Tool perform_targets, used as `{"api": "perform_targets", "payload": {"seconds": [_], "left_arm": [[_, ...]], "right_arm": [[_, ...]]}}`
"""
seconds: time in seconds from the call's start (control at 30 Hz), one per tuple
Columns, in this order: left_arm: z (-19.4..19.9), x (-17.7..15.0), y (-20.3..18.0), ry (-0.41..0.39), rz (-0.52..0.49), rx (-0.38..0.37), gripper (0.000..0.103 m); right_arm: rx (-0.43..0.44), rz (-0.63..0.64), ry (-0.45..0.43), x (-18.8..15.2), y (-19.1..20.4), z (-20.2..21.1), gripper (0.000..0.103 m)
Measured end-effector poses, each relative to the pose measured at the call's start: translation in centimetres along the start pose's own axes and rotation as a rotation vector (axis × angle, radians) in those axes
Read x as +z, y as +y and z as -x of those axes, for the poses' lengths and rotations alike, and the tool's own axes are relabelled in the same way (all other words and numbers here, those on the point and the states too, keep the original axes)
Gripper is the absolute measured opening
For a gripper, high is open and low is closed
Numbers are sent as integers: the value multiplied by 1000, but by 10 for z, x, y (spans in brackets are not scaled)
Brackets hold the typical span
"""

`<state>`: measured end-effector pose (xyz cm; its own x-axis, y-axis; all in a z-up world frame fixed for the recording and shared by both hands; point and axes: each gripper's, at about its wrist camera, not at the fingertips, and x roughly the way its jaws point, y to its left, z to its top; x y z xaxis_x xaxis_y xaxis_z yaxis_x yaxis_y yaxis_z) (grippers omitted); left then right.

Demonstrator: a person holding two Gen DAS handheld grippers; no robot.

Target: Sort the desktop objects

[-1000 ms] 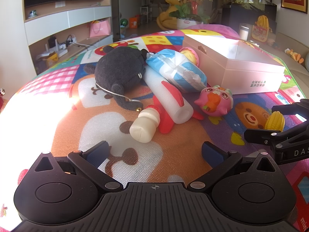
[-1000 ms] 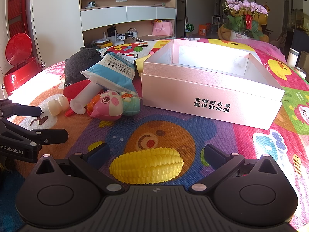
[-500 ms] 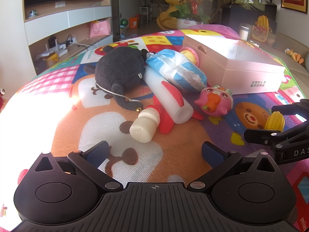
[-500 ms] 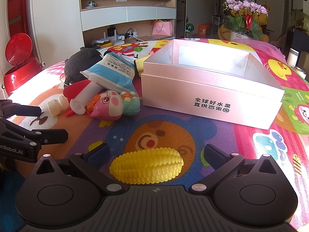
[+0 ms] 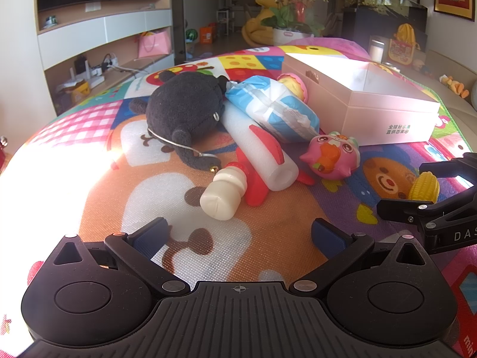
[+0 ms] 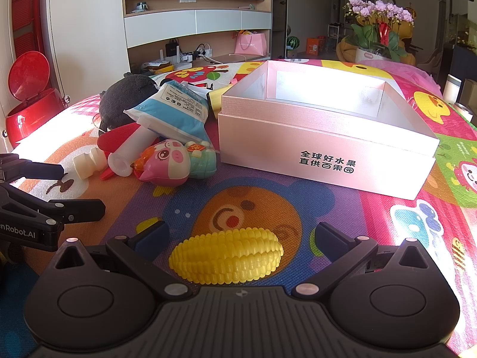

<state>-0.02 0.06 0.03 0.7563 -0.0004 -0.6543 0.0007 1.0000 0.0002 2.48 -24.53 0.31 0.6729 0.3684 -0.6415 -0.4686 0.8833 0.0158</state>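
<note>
A pile of toys lies on the colourful play mat: a black plush [image 5: 184,110], a blue-white packet [image 5: 274,110], a white-and-red foam rocket [image 5: 259,155], a small white bottle [image 5: 222,192] and a pink pig toy [image 5: 331,158]. An open pink box [image 6: 328,125] stands to their right and looks empty. My left gripper [image 5: 238,234] is open and empty, a little short of the white bottle. My right gripper [image 6: 240,237] is open, with a yellow toy corn [image 6: 226,256] lying on the mat between its fingers. The corn also shows in the left wrist view [image 5: 424,186].
A red lidded bin [image 6: 28,104] stands at the mat's left edge. A yellow object [image 6: 216,97] lies behind the box's left corner. Flowers [image 6: 378,29] and a TV cabinet are far behind. The left gripper shows at the left of the right wrist view [image 6: 62,191].
</note>
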Motion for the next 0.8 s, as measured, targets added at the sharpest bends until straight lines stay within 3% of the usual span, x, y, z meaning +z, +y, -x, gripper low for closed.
{"api": "perform_targets", "payload": {"seconds": [0.8], "left_arm": [[0, -1, -1, -1, -1, 3, 103]], "right_arm": [[-3, 0, -1, 1, 0, 0, 103]]}}
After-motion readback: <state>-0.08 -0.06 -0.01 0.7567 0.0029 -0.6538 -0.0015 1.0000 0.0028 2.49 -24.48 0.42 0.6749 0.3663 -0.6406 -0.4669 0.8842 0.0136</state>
